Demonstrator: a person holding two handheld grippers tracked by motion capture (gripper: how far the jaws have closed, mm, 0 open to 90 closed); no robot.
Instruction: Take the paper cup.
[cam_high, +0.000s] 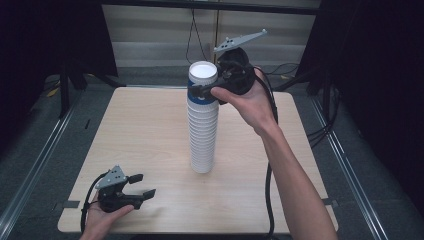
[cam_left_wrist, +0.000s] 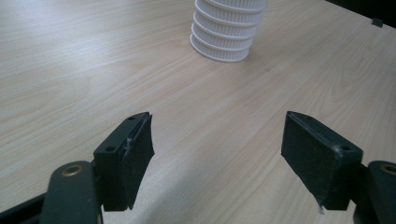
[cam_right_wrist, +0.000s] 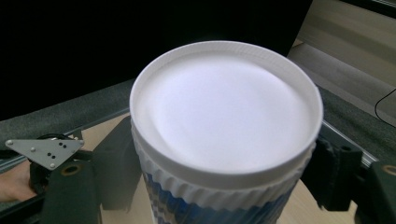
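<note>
A tall stack of white ribbed paper cups (cam_high: 203, 135) stands upright in the middle of the wooden table (cam_high: 145, 125). The top cup (cam_high: 202, 75) has a blue pattern on its side and faces up, white inside (cam_right_wrist: 224, 112). My right gripper (cam_high: 202, 93) reaches in from the right, its jaws shut on that top cup's sides just below the rim (cam_right_wrist: 224, 170). My left gripper (cam_high: 146, 185) rests low at the table's front left, open, with bare wood between its jaws (cam_left_wrist: 217, 140). The base of the stack (cam_left_wrist: 226, 35) lies ahead of it.
Metal rails (cam_high: 35, 165) run along both sides of the table, and dark curtains hang beyond them. Black cables (cam_high: 270, 200) trail from the right gripper across the table's right front. The left gripper's grey plate (cam_right_wrist: 44, 150) shows far below the cup.
</note>
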